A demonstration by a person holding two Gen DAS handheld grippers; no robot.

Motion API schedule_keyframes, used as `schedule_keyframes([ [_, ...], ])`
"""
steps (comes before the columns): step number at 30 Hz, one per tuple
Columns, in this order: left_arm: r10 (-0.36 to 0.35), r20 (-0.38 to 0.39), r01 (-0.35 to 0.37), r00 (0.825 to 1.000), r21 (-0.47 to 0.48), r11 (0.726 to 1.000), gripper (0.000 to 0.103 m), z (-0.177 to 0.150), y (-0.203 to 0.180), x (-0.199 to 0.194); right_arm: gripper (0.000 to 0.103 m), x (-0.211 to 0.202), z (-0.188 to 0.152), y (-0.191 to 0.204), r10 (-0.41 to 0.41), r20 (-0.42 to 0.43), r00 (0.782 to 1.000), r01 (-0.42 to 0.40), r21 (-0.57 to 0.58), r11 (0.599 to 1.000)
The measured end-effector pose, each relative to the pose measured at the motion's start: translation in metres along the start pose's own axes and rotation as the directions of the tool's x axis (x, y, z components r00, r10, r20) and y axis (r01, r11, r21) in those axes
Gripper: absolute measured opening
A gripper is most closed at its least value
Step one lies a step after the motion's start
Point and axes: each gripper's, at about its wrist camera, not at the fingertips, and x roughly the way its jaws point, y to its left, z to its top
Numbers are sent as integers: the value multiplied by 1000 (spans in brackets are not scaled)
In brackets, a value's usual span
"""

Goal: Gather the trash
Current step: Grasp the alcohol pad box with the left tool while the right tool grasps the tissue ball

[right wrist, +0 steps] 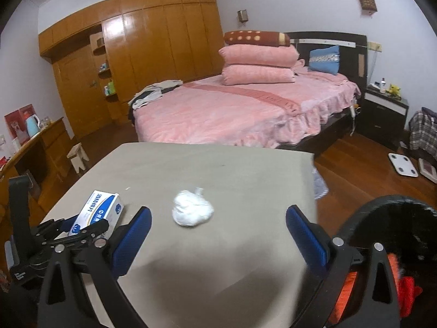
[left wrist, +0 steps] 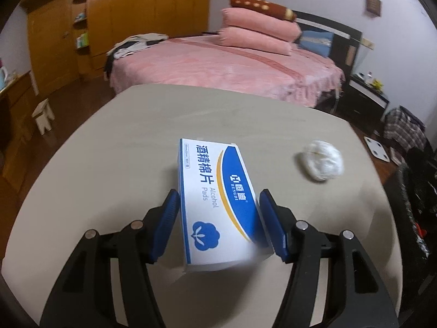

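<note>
A white and blue alcohol pads box (left wrist: 218, 205) lies between the fingers of my left gripper (left wrist: 218, 205), tilted with its near end off the beige table (left wrist: 109, 164). The pads press its two long sides. The box (right wrist: 95, 213) and the left gripper (right wrist: 82, 232) also show in the right wrist view. A crumpled white wad (left wrist: 322, 164) lies on the table to the right of the box. In the right wrist view the wad (right wrist: 192, 210) lies just ahead of my right gripper (right wrist: 218, 218), which is open wide and empty above the table.
A black bin (right wrist: 382, 246) with red and orange trash inside stands at the table's right edge (right wrist: 314, 191). Beyond the table are a pink bed (right wrist: 232, 109), a wooden wardrobe (right wrist: 150, 54), a small stool (right wrist: 77, 158) and a white scale (right wrist: 404, 164) on the wooden floor.
</note>
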Motion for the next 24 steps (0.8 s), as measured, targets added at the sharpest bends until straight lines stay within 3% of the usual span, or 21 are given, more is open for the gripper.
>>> schedule_keyframes([
  [11,23,9,-23,1000,-8,1000,58,19,24,20,96,63,-2,26,-28,-71,997,26,-17,1000],
  [14,23,0,-23,1000,-10,1000,58,21,27,27,91,79,-3,28,-34,-106,994,32,-15,999],
  [20,11,-24,-12,1000,-31,999,58,19,37,38,72,102,-10,33,-41,-177,983,36,-32,999],
  [22,9,-25,-9,1000,-34,999,58,19,37,40,51,109,-12,35,-34,-212,977,25,-42,999],
  [24,12,-29,-12,1000,-32,999,58,19,38,42,44,111,-15,38,-28,-233,972,15,-57,998],
])
